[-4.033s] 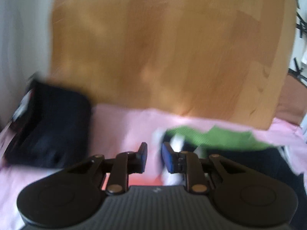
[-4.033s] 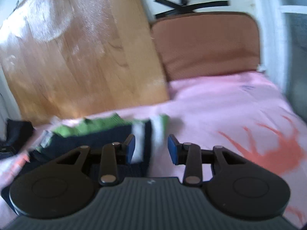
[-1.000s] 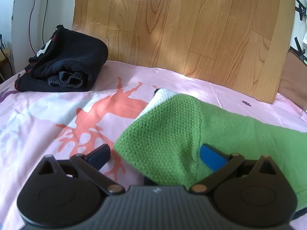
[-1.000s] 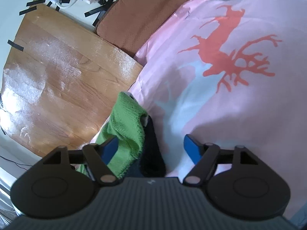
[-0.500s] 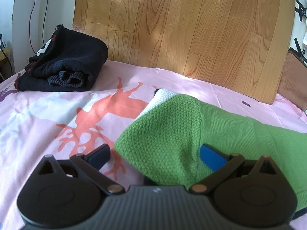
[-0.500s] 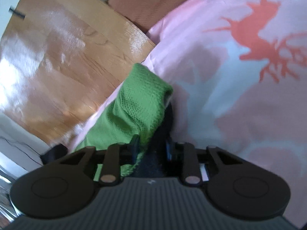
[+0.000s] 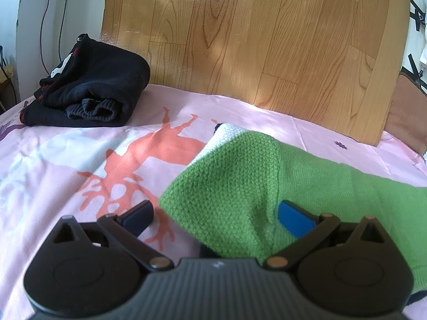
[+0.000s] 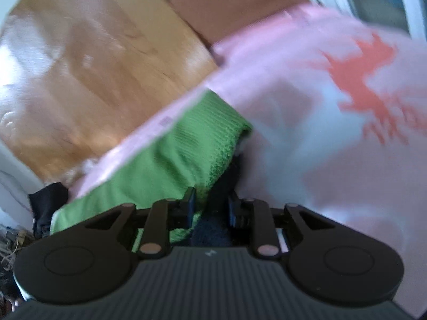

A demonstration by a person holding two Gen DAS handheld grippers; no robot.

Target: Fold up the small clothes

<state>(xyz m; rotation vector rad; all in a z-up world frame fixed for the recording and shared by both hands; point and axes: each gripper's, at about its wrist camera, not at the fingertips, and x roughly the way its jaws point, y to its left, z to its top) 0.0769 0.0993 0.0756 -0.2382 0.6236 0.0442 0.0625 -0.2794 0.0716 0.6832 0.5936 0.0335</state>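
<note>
Pink bedsheet (image 7: pixel 66 160) with coral deer print, stretched over a bed and running back to a wood-grain board (image 7: pixel 253 40) propped upright at the far edge. Brown cushion (image 7: pixel 405 117) just past the board's right end. Folded black sweater (image 7: pixel 93 90) parked at the far left corner of the sheet, well apart from everything else, with a broad stretch of bare sheet between it and the near garment.

Green knit sweater (image 7: pixel 253 186) lying across the near right part of the bed, a white band (image 7: pixel 226 133) showing at its far tip and dark fabric peeking out beneath its near edge. Left gripper (image 7: pixel 216 217) low over the sheet, jaws spread wide: left finger over bare pink sheet, right finger resting on the green knit, the garment's left edge lying between them, nothing clamped.

Right wrist view blurred. Right gripper (image 8: pixel 210 208) with jaws drawn close together, pinching the green knit sweater (image 8: pixel 186 154) at its hem where green meets a dark blue layer (image 8: pixel 213 226). Open pink sheet to the right of that edge, board behind on the left.
</note>
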